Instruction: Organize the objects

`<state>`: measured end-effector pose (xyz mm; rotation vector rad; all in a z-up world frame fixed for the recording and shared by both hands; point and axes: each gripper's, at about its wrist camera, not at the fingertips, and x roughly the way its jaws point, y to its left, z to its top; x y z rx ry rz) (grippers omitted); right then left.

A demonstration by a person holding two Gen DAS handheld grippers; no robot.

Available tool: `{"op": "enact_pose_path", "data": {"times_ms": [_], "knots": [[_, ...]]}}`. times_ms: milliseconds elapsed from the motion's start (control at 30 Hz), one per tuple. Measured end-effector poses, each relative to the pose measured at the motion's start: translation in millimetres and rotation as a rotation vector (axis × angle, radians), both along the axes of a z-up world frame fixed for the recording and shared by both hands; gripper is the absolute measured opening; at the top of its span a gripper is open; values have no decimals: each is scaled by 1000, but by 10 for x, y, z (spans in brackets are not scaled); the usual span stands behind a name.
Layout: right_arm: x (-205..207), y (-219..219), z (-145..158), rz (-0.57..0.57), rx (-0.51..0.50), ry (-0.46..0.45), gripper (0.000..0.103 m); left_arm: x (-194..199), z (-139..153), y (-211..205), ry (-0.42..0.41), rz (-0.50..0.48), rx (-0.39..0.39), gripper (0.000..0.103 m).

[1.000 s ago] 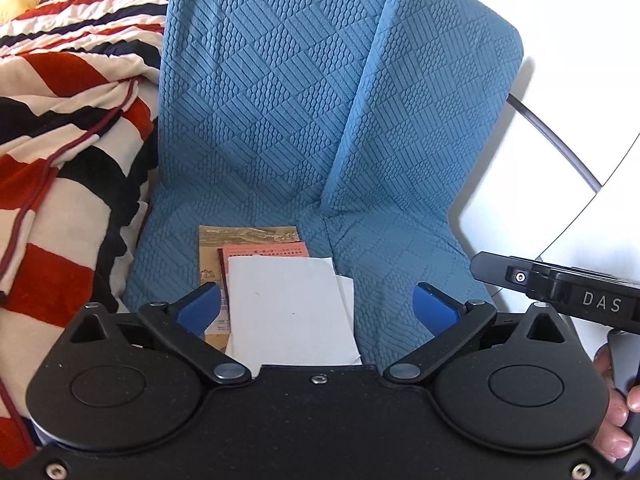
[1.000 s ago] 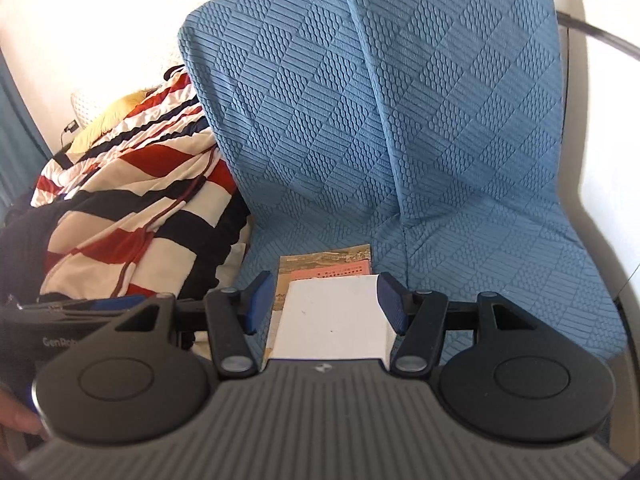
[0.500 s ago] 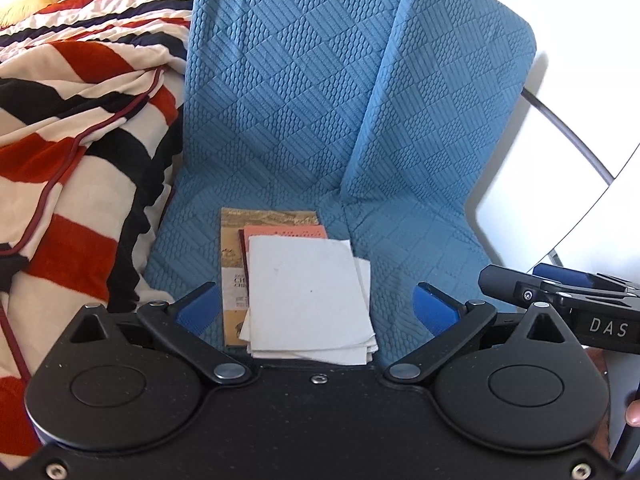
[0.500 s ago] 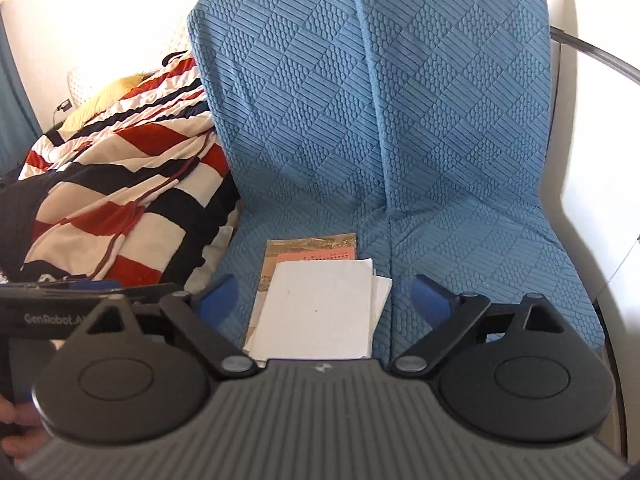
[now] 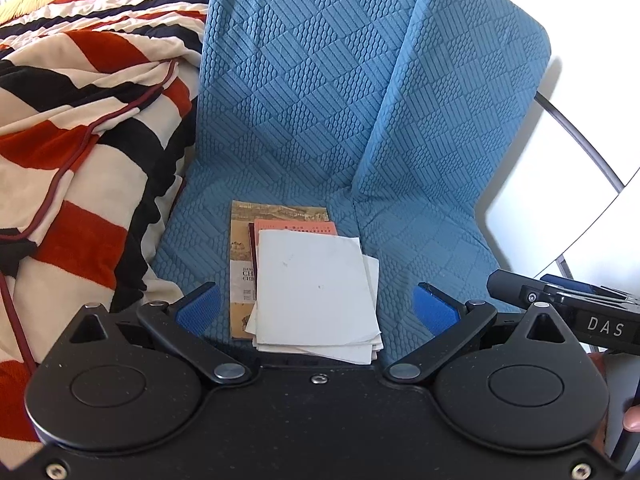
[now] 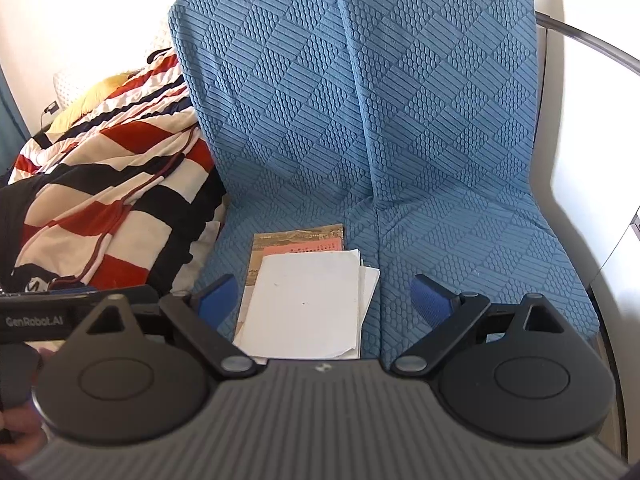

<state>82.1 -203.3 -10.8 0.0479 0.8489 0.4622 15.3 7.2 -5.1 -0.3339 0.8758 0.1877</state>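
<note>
A small stack lies on the seat of a blue quilted cushion [image 5: 304,120] [image 6: 360,120]: white papers [image 5: 316,292] [image 6: 304,304] on top, a salmon booklet [image 5: 296,227] [image 6: 304,249] under them, a tan picture book [image 5: 240,276] [image 6: 296,234] at the bottom. My left gripper [image 5: 316,306] is open, its blue pads either side of the stack and above it, touching nothing. My right gripper [image 6: 326,300] is open too, straddling the papers with clear gaps. The right gripper's body [image 5: 568,308] shows at the left wrist view's right edge.
A red, black and cream striped blanket [image 5: 80,152] [image 6: 108,192] is heaped left of the cushion. White wall with a dark curved bar [image 5: 576,136] [image 6: 588,38] runs on the right. The left gripper's body [image 6: 48,316] and a hand [image 6: 16,428] sit at lower left.
My right gripper opened wide off the white papers and drew back. The stack now lies free on the seat. Both views have pulled back a little, showing more of the stack.
</note>
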Motion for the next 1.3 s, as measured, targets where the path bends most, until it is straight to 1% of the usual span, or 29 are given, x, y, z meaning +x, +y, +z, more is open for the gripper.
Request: {"op": "enact_pose_path", "data": {"times_ms": [100,267,367,500,600,700,767,1067,1300], "knots": [[15,6,-33,1,-12,23,94,14,-25,-8,19,-2,-7,102],[57,20,-119,1,-41,81,94,68,-94,-18,75,-8,-11,102],[57,27,-150,-6,-60,90,94,74,-112,-25,87,-10,-14,102],[32,-5,-108,-9,-25,59,94,25,-59,-53,46,8,15,102],[-4,-18,-34,2,-5,0,94,-11,20,-49,-1,38,36,102],[-26,-39,33,7,19,-45,94,-18,61,-65,-16,37,49,102],[-28,-48,53,5,22,-58,94,-1,75,-48,-16,33,48,102],[9,-38,9,-3,-1,-28,94,11,32,-30,5,34,39,102],[-6,-24,22,2,-14,-30,94,18,34,-39,7,29,44,102]]}}
